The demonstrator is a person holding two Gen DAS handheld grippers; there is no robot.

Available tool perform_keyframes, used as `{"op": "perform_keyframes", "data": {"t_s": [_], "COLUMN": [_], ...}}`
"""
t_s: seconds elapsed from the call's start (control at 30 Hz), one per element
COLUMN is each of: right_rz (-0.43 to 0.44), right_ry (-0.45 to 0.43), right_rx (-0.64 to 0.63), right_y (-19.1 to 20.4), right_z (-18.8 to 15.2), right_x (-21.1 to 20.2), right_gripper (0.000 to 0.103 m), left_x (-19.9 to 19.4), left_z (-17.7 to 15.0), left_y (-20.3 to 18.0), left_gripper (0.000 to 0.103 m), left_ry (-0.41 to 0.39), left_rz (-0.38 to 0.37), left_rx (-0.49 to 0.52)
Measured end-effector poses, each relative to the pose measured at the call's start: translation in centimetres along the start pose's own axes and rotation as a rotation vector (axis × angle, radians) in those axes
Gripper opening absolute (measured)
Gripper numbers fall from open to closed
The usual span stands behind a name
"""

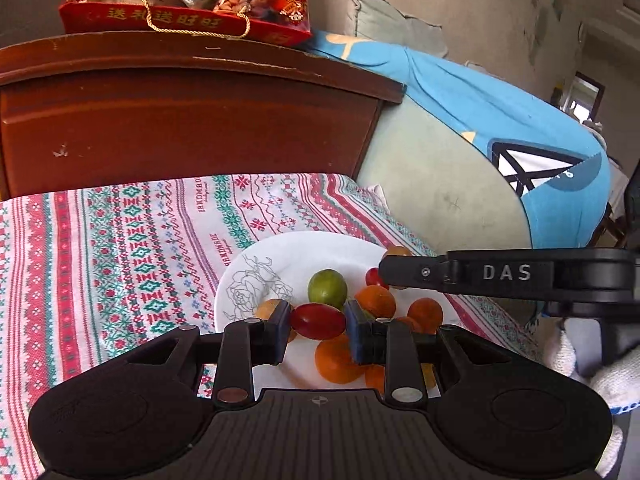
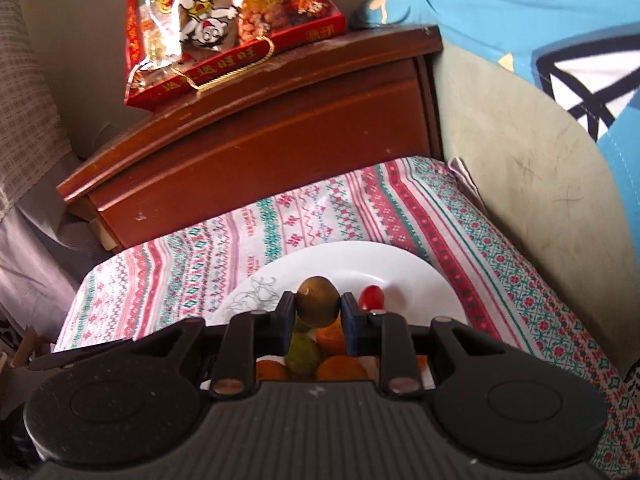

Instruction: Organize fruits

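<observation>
Above the plate [image 1: 280, 252], left tongs [image 1: 318, 322] grasp a red tomato [image 1: 318, 321], long axis crosswise. Right tongs [image 2: 318, 308] grasp a green fruit [image 2: 317, 301]; bare plate lies at twelve o'clock.

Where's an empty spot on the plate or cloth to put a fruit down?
The far half of the white plate, past the red grape tomato, is bare. So is the patterned tablecloth between plate and wooden cabinet. The plate's near side is crowded with small oranges.

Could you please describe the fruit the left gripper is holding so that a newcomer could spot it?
On the patterned cloth sits a white plate of fruit. Over it, the left gripper clamps a tomato: oblong and dark red, unlike the round oranges and green lime nearby.
</observation>
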State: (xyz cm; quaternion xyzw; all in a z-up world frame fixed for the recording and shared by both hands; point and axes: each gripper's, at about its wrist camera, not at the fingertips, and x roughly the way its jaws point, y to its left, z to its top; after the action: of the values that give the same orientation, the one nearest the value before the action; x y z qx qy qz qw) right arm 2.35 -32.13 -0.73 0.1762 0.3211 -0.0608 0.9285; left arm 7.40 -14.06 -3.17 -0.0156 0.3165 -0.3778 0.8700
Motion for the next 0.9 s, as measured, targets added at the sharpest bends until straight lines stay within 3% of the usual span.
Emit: {"op": "perform_keyframes", "data": {"t_s": [0.27,0.33,0.43,0.67,0.9], "right_rz": [0.011,0.015,0.007,-0.004,-0.031], "right_ry": [-0.004,-0.006,-0.016,-0.029,-0.012], "right_rx": [0.020,0.017,0.015,0.016,0.021], "right_y": [-0.4,-0.3,-0.1,0.7,1.7], "right_z": [0.3,0.5,0.6,0.8,0.2], "right_x": [-0.1,-0.4,-1.0,-2.8,-4.3], "right_gripper": [0.029,0.031,0.035,0.042,0.050], "left_x": [-0.3,-0.8,-1.7,-3.8,-5.5], "left_z": [0.2,0.5,1.0,1.7,1.8], "left_y": [-0.2,-0.5,-1.0,-1.1,-0.5], "left_gripper": [0.033,0.052,0.070,0.074,0.079], "left_ry": [0.004,-0.001,-0.017,-0.002,0.091], "left_rz": [0.013,0.014,0.037,0.066,0.151], "left_rx": [0.001,0.010,0.028,0.039,-0.036]}}
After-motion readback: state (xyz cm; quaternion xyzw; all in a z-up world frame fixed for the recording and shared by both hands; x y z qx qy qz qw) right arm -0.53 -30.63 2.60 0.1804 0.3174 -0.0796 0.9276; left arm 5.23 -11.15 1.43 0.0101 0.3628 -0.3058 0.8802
